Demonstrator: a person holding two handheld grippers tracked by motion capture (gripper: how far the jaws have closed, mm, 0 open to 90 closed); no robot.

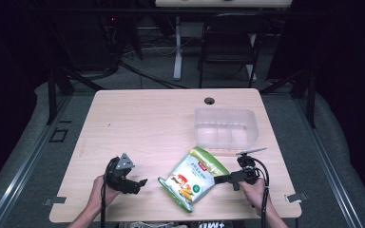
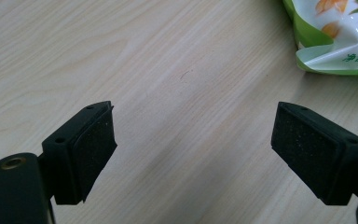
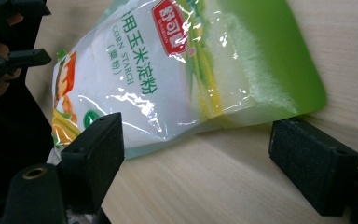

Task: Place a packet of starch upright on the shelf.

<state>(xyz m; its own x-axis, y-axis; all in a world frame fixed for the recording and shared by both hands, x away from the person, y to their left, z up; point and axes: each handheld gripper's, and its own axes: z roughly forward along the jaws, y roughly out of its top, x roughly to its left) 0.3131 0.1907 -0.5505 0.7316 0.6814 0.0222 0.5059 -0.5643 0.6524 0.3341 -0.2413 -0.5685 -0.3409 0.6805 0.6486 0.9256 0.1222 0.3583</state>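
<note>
Right gripper view: the corn starch pouch (image 3: 177,70) lies just ahead of the right gripper's (image 3: 196,163) wide-open, empty fingers (image 3: 93,158).

**Both grippers held low, jaws apart**

The left gripper (image 1: 140,184) is held in the left hand (image 1: 100,189), jaws spread wide. The right gripper (image 1: 218,179) is gripped by the right hand (image 1: 253,190), jaws parted, pointed leftward.

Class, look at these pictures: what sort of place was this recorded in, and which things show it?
Probably a lab or recording studio: a bare wooden table ringed by dark curtains, cables and a folding chair behind, handheld grippers at work.
</note>
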